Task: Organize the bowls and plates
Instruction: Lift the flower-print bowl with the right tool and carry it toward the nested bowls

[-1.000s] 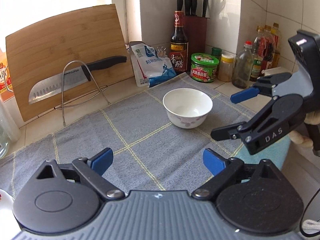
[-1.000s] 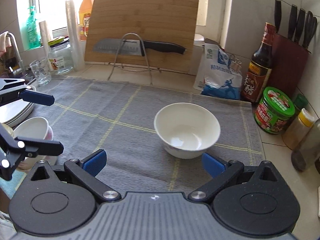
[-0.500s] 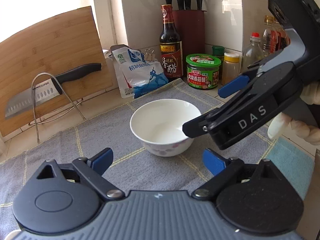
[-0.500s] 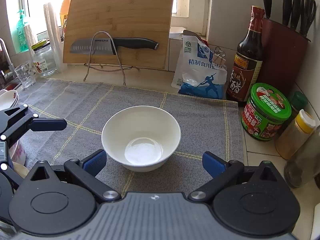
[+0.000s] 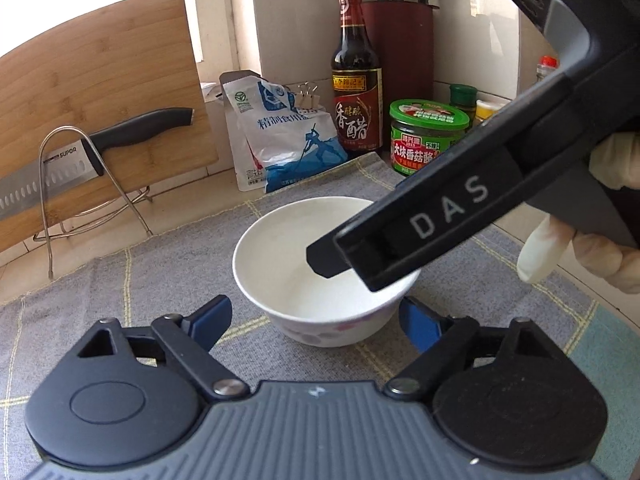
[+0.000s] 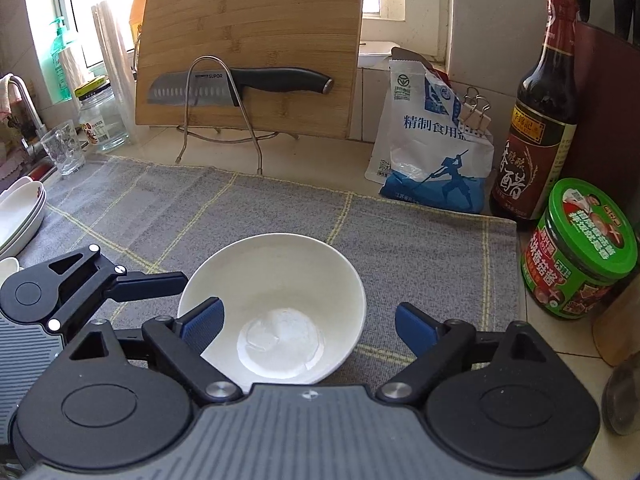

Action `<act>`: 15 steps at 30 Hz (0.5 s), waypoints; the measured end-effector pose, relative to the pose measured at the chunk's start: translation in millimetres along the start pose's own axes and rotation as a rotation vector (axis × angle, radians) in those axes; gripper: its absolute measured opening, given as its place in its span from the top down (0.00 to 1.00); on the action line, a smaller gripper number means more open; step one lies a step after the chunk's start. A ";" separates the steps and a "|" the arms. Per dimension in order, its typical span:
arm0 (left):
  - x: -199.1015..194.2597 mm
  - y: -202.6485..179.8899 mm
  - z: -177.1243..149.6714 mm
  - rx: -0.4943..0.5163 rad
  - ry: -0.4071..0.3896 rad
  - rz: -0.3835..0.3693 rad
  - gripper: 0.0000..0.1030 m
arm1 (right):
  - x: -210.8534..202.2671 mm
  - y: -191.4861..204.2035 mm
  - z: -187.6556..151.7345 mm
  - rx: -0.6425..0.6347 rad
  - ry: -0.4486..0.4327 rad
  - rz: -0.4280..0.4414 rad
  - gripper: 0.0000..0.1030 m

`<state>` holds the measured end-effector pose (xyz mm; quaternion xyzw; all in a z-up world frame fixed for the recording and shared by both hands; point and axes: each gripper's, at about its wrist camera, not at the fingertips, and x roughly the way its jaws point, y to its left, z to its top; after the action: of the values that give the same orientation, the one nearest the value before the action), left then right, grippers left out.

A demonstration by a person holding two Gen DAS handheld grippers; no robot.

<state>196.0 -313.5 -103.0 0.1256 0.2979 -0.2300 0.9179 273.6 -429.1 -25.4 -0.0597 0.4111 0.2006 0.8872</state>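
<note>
A white bowl (image 5: 304, 276) with a faint floral print stands upright on the grey checked mat (image 5: 120, 280); it also shows in the right wrist view (image 6: 280, 304). My left gripper (image 5: 316, 320) is open, its blue pads either side of the bowl's near wall. My right gripper (image 6: 308, 320) is open and straddles the bowl's rim, one finger inside the bowl, one outside. The right gripper's finger (image 5: 400, 240) reaches over the bowl in the left wrist view. The left gripper (image 6: 132, 280) shows at the bowl's left in the right wrist view.
A stack of white plates (image 6: 20, 216) sits at the mat's left edge. Behind stand a cutting board (image 6: 248, 40) with a knife (image 6: 240, 84) on a wire rack, a salt bag (image 6: 432, 152), a vinegar bottle (image 6: 544, 120), a green jar (image 6: 580, 248) and a knife block.
Both grippers have closed in on the bowl. The right gripper moved forward so one finger now sits inside the rim. The left gripper now brackets the bowl.
</note>
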 end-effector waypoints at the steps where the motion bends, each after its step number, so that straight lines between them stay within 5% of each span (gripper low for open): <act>1: 1.8 -0.4 -0.1 -0.002 0.004 -0.004 0.15 | 2.0 -1.5 1.4 0.001 0.002 0.009 0.12; 7: 6.6 -3.2 -0.1 -0.004 0.004 -0.022 0.18 | 14.5 -7.8 8.6 0.003 0.019 0.036 0.15; 15: 8.2 -3.5 -0.5 -0.002 0.005 -0.028 0.18 | 26.0 -14.8 14.3 0.021 0.062 0.100 0.30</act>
<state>199.9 -319.2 -108.7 0.1208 0.3021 -0.2424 0.9140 304.8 -430.7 -36.5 -0.0361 0.4427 0.2387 0.8635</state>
